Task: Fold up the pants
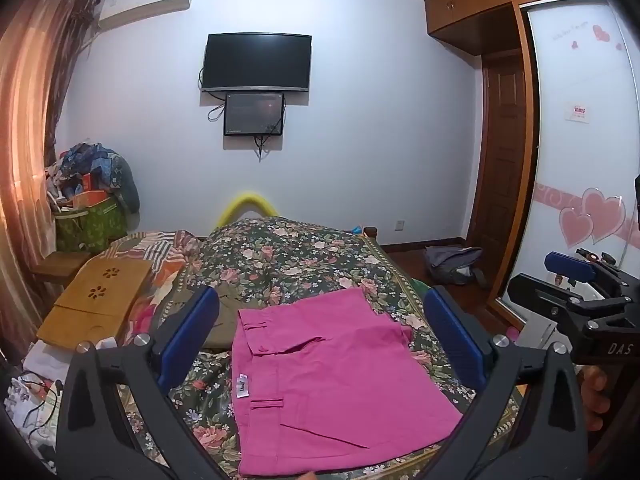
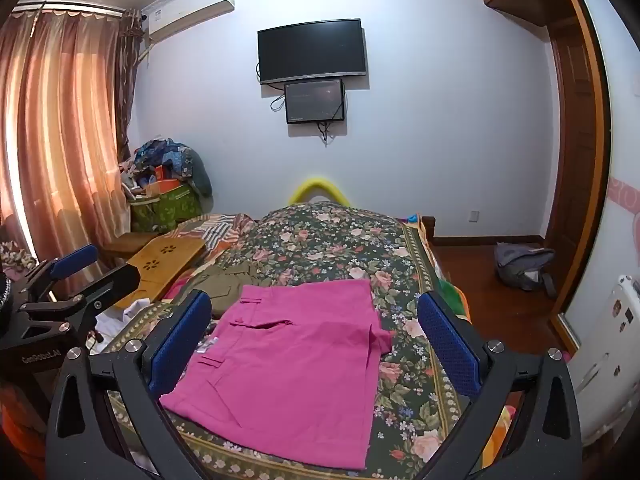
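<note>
Pink pants [image 1: 328, 384] lie folded into a flat rectangle on the floral bedspread [image 1: 288, 256], waistband with belt loops to the left. They also show in the right wrist view [image 2: 296, 360]. My left gripper [image 1: 320, 328] is open and empty, held above the pants with a blue pad on either side. My right gripper [image 2: 316, 328] is open and empty, also above the pants. The right gripper shows at the right edge of the left wrist view [image 1: 580, 280]; the left gripper shows at the left edge of the right wrist view [image 2: 76, 268].
An olive garment [image 2: 228, 280] lies beyond the pink pants. A wooden lap tray [image 1: 96, 300] sits left on the bed. Cables and clutter [image 1: 36, 392] lie at the near left. A grey backpack [image 2: 524, 264] is on the floor right. A wardrobe [image 1: 580, 140] stands right.
</note>
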